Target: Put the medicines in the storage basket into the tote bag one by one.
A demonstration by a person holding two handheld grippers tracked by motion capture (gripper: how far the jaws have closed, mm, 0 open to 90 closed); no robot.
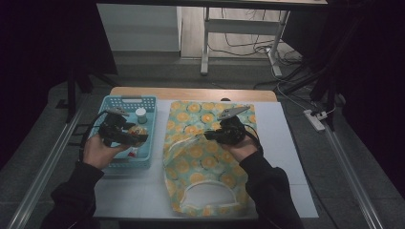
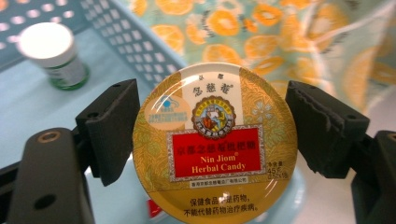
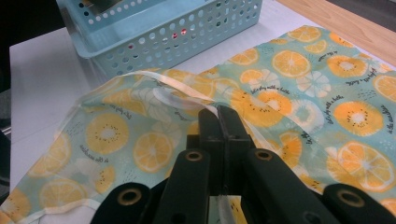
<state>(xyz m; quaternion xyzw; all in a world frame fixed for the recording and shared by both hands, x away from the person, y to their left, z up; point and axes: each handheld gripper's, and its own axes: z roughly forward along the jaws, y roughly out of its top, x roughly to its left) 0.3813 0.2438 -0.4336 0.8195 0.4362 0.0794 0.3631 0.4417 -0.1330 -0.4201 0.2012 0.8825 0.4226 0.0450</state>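
Round gold lacquered herbal-candy tin (image 2: 215, 144), pinched at its rim by the left hand-held gripper (image 1: 136, 138) above the pale-blue perforated plastic basket (image 1: 125, 164); smooth metal may slip. At three o'clock, the right hand-held gripper (image 3: 218, 114), pressed together on the orange-print fabric bag (image 1: 191, 152); its edge could slip free.

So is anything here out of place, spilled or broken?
Nothing spilled or broken. The one uneven thing is the orange-print bag: the right gripper pinches its white-trimmed edge and lifts it, so that side is puckered off the table. The left gripper holds a round candy tin above the blue basket.
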